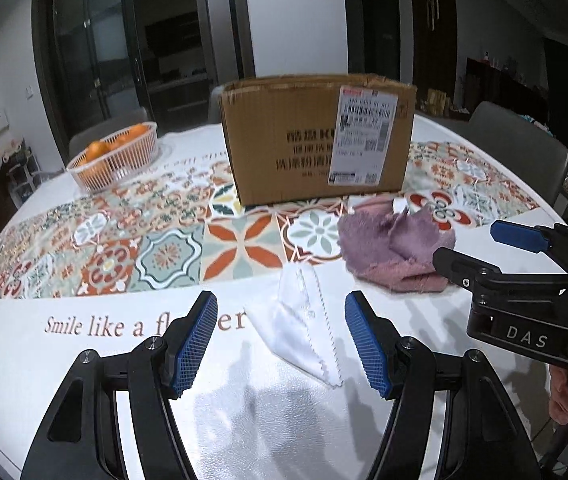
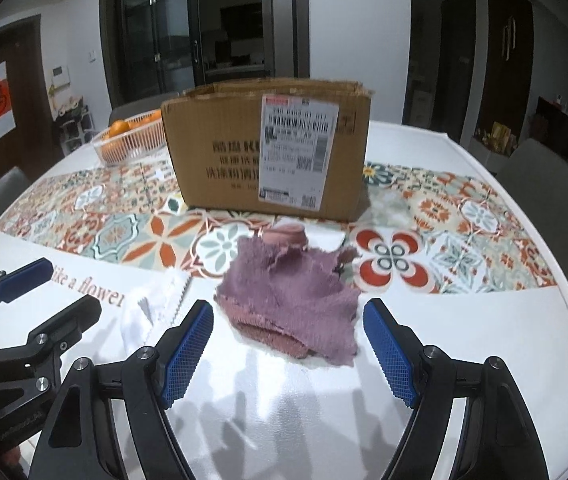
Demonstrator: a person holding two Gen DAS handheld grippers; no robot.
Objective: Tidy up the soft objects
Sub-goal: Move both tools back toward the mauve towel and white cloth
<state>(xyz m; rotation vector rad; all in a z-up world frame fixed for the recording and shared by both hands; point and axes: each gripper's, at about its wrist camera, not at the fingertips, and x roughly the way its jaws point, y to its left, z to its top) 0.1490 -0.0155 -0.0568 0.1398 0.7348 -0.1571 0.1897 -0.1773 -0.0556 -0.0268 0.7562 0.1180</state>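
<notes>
**Two cloths to lift, both grippers poised and empty**

- **Bench** (image 1: 64, 360): round, white, with a patterned tile runner across the middle and printed lettering near the front edge. Glossy surface; thin fabric is likely to lie flat against it and slide if pushed.
- **Cardboard box** (image 2: 220, 160): open-topped, shipping label on the near face, standing on the runner behind both cloths. Judged to be the destination for the soft items; approach it from above the rim, which looks ragged.
- **Basket of oranges** (image 1: 114, 156): left of the box, well apart from the work. Not involved.
- **Purple towel** (image 2: 291, 300): crumpled heap with a pink underside, on the bench just in front of the box. Raised folds offer an easy pinch; take a thick ridge near the middle so the edges do not trail.
- **White cloth** (image 1: 303, 328): thin, zigzag-edged, loosely folded, just left of the towel. Harder item: descend on the raised crease, not the flat margin.
- **Right gripper** (image 2: 287, 340): fingers spread wide, holding nothing, the towel framed between them just ahead.
- **Left gripper** (image 1: 282, 336): fingers likewise apart and empty, straddling the white cloth. Lower until the pads reach the bench before closing.
</notes>
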